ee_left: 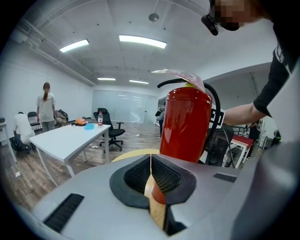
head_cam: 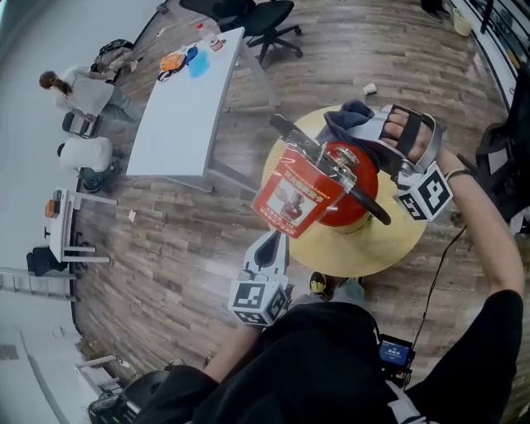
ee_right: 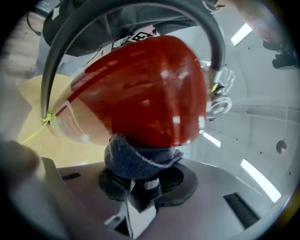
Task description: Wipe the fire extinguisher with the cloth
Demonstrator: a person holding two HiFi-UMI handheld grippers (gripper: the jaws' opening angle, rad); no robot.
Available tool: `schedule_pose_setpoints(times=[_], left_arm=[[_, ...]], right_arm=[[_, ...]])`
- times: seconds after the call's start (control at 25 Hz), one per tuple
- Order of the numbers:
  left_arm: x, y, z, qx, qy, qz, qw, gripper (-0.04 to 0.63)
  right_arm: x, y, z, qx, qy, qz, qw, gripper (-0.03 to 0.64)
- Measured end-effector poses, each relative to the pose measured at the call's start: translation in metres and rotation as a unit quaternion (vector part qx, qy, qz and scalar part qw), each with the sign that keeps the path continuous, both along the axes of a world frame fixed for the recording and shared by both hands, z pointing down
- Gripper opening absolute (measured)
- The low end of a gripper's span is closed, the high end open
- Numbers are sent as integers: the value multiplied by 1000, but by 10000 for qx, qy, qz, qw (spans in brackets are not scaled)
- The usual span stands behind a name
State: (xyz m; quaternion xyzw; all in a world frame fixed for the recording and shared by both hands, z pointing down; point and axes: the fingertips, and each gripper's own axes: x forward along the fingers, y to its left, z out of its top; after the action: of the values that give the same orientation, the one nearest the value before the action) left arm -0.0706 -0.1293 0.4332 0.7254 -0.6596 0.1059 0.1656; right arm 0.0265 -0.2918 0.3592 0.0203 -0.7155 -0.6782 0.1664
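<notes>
A red fire extinguisher (head_cam: pixel 346 192) with a black hose and a plastic-sleeved label (head_cam: pixel 291 196) stands on a round yellow table (head_cam: pixel 393 242). My right gripper (head_cam: pixel 383 139) is at its far right side, shut on a grey-blue cloth (head_cam: pixel 351 118). In the right gripper view the cloth (ee_right: pixel 138 160) is bunched between the jaws of the right gripper (ee_right: pixel 136 186) and presses against the extinguisher's red body (ee_right: pixel 145 93). My left gripper (head_cam: pixel 271 247) hovers at the table's near left edge, shut and empty. In the left gripper view the left gripper (ee_left: pixel 151 174) points at the extinguisher (ee_left: pixel 185 124), a little short of it.
A long white table (head_cam: pixel 184 103) stands to the far left with a bottle and small items at its far end. Office chairs (head_cam: pixel 267 21) are behind it. A person (ee_left: pixel 46 108) stands at the left, another sits nearby. The floor is wood.
</notes>
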Motion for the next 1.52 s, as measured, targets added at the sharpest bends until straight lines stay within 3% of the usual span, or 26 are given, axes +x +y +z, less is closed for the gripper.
schedule_pose_setpoints(times=[0.24,0.48,0.68,0.8,0.88,1.0,1.08,1.24,1.4,1.44,1.52], left_arm=[[-23,18,11,-263,-104,-422,9987,23],[-29,28,20,-585,-243,-649,9959,23],[-11,21,33,-713,-173,-464,9962,23],[-1,18,41,-763,-132,-294,9966,23],[5,16,46,-783,-76,-140,9968,23],[12,14,50,-717,20,99,9974,23],[15,13,50,-650,70,258,9975,23],[14,19,43,-425,178,594,9972,23],[-13,37,31,-203,367,641,9971,23],[-23,42,27,-153,407,611,9972,23],[-45,52,21,-38,454,558,9974,23]], right_arm=[[-3,-1,108,-657,918,-346,9930,109],[8,1,202,-1543,1332,-306,9785,107],[56,27,273,-2252,1882,43,9559,107],[79,57,300,-3061,1738,691,9334,107],[83,64,307,-3799,1281,1596,9021,107],[82,69,315,-4807,494,2769,8305,107],[82,73,320,-5206,85,3327,7863,106],[90,85,329,-5441,-273,4394,7143,106],[94,100,330,-5758,-642,5062,6388,106],[91,107,330,-5819,-668,5155,6255,106],[77,122,331,-5834,-543,5308,6124,106]])
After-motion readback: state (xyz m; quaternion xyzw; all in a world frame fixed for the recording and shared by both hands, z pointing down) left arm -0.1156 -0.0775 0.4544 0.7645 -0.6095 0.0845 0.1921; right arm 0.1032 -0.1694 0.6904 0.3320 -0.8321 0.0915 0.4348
